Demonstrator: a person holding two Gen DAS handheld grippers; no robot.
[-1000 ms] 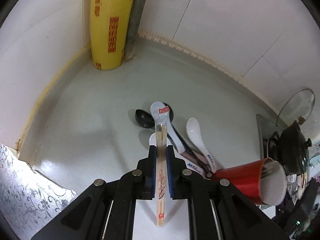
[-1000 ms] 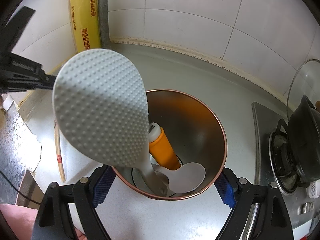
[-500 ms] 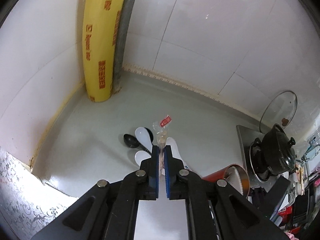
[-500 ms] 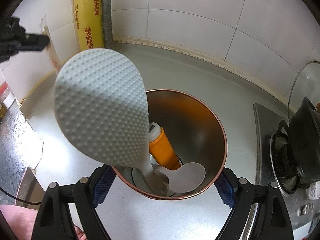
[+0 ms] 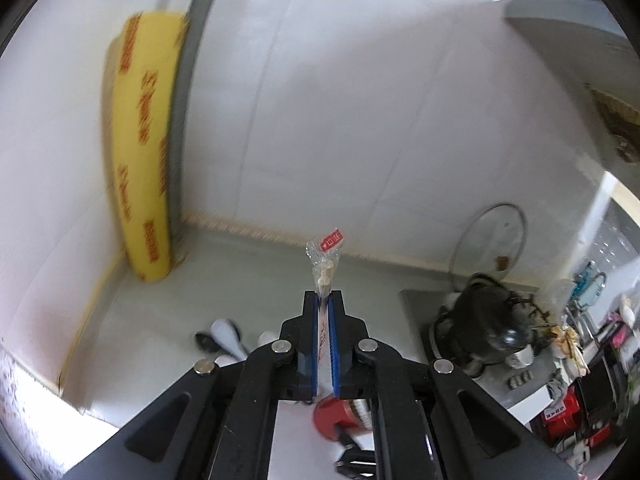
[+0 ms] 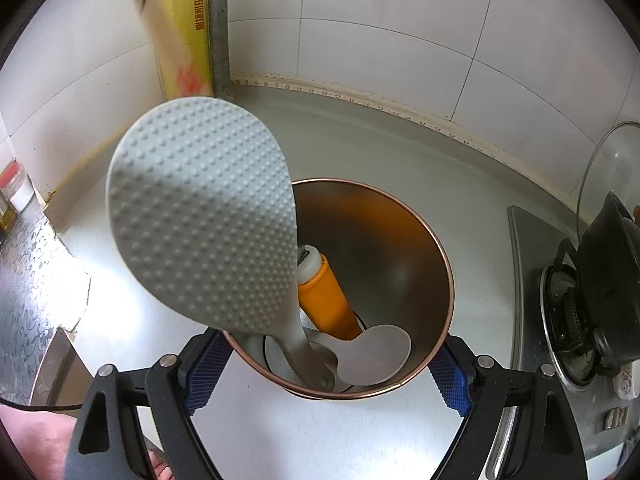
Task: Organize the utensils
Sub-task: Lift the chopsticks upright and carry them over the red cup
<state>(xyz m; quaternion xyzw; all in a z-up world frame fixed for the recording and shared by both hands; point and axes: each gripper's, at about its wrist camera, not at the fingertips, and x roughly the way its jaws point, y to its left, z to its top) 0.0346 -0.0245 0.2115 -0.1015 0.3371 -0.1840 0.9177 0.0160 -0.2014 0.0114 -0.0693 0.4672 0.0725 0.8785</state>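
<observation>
we see the left hand-held gripper [image 5: 325, 300] pinching wrapped chopsticks [image 5: 322, 276] above the desk [image 5: 248, 280]; right hand-held gripper [image 6: 326, 364] spread around the metal cup [image 6: 400, 240] holding the rice paddle [image 6: 200, 212].

We note a yellow roll of cling wrap [image 5: 142, 152] standing upright in the wall corner, beside a grey pipe [image 6: 219, 28]. White wall tiles [image 6: 380, 48] back the grey countertop [image 6: 380, 148]. At the right sits a gas stove [image 6: 532, 280] carrying a black pot [image 6: 612, 280]; a glass lid [image 5: 490, 240] leans against the wall behind it. Silver patterned foil [image 6: 28, 268] covers the surface at the left edge. Cluttered shelves [image 5: 588, 360] appear blurred at far right.
</observation>
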